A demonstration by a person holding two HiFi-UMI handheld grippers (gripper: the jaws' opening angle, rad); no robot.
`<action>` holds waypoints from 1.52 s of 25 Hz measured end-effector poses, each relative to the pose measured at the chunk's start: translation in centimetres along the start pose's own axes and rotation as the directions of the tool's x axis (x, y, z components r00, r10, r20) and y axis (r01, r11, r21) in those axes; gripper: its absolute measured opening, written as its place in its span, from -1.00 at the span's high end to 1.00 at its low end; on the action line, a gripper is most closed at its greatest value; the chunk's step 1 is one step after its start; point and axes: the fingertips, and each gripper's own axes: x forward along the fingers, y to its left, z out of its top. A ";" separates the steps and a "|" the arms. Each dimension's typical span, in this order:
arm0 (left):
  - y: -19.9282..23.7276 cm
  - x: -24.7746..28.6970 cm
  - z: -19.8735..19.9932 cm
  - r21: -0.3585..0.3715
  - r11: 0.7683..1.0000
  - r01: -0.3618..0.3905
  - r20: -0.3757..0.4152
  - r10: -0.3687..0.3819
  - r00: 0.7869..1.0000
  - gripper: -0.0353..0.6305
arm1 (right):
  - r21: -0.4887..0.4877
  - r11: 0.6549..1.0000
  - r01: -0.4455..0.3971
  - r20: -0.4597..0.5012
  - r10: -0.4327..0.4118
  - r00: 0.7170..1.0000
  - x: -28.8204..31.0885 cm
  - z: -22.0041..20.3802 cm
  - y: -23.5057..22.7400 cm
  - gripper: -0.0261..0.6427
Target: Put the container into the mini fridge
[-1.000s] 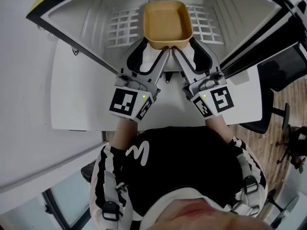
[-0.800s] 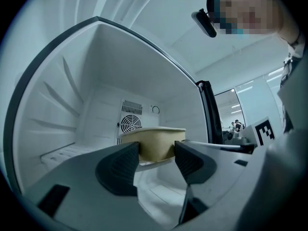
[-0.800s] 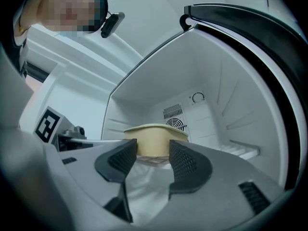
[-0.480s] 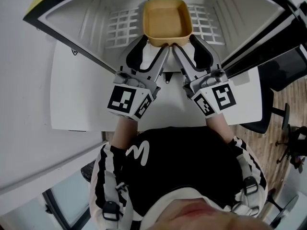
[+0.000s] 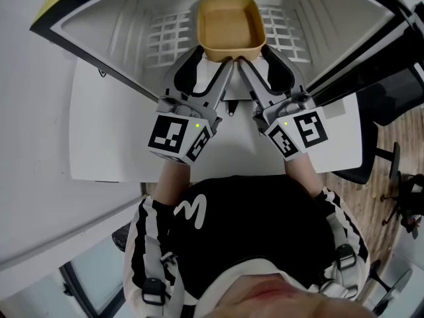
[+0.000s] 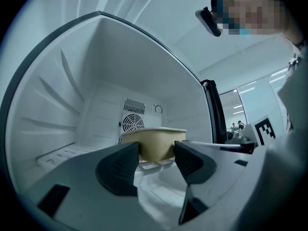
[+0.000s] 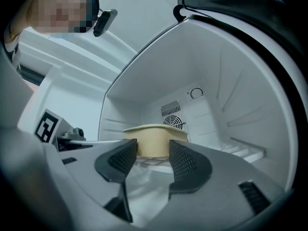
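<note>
Forward by a hair since a second ago: both grippers are creeping into the cabinet, and the tan container is sitting slightly nearer the shelf's back edge. The left gripper [image 5: 211, 68] is showing its two ribbed black jaws well apart with nothing between them. The right gripper [image 5: 258, 68] is matching it, spread and holding nothing. Their tips are meeting at the near wall of the shallow tan rectangular plastic container [image 5: 230, 22]. Whether they are touching it, I cannot tell.

That container is looking empty, light and stiff, with smooth and probably slippery sides. The thin near wall or the rim would be the place to pinch it, though a nudge at that wall should be enough to slide it.

It is resting on the white wire shelf [image 5: 165, 38] of the white mini fridge [image 5: 119, 32], centred against the back edge, just before the round fan grille [image 6: 131, 123].
</note>
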 end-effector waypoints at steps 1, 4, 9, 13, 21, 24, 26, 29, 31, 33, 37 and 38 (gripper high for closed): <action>0.0 0.0 0.0 -0.001 1.000 -0.001 0.000 0.001 1.000 0.18 | 0.001 1.000 0.000 -0.001 0.000 1.000 0.1 0.0 0.0 0.27; 0.2 0.1 0.0 -0.003 1.000 -0.003 0.000 0.003 1.000 0.18 | -0.001 1.000 0.001 -0.004 -0.001 1.000 0.2 0.0 -0.1 0.27; 0.3 0.3 -0.1 -0.006 1.000 -0.006 -0.003 0.006 1.000 0.18 | 0.006 1.000 0.003 -0.010 -0.003 1.000 0.4 -0.1 -0.2 0.28; 0.5 0.4 -0.1 -0.007 1.000 -0.009 -0.005 0.008 1.000 0.18 | 0.011 1.000 0.004 -0.013 -0.004 1.000 0.6 -0.1 -0.4 0.28; 0.6 0.6 -0.1 -0.012 1.000 -0.010 -0.007 0.010 1.000 0.19 | 0.010 1.000 0.009 -0.016 -0.009 1.000 0.8 -0.1 -0.4 0.28; 0.6 0.7 -0.1 -0.014 1.000 -0.008 -0.009 0.008 1.000 0.19 | 0.012 1.000 0.012 -0.020 -0.012 1.000 0.8 -0.1 -0.5 0.28; 0.7 0.7 -0.1 -0.019 1.000 -0.010 -0.010 0.010 1.000 0.19 | 0.011 1.000 0.014 -0.022 -0.014 1.000 0.8 0.0 -0.5 0.28; 0.7 0.7 0.0 -0.021 1.000 -0.014 -0.011 0.013 1.000 0.19 | 0.010 1.000 0.016 -0.029 -0.015 0.999 0.9 -0.1 -0.4 0.28; 0.7 0.7 -0.1 -0.021 1.000 -0.015 -0.015 0.015 1.000 0.19 | 0.009 1.000 0.016 -0.041 -0.016 0.999 0.9 -0.1 -0.5 0.28; 0.7 0.8 -0.1 -0.024 1.000 -0.017 -0.018 0.017 1.000 0.19 | 0.004 1.000 0.018 -0.057 -0.018 0.998 1.0 0.0 -0.5 0.28; 0.8 0.9 -0.2 -0.037 0.999 -0.025 -0.024 0.024 0.999 0.19 | -0.015 1.000 0.025 -0.084 -0.027 0.996 1.1 0.0 -0.6 0.28; 0.8 0.9 -0.2 -0.038 0.999 -0.026 -0.027 0.025 0.999 0.20 | -0.019 0.999 0.028 -0.088 -0.029 0.996 1.2 -0.1 -0.6 0.28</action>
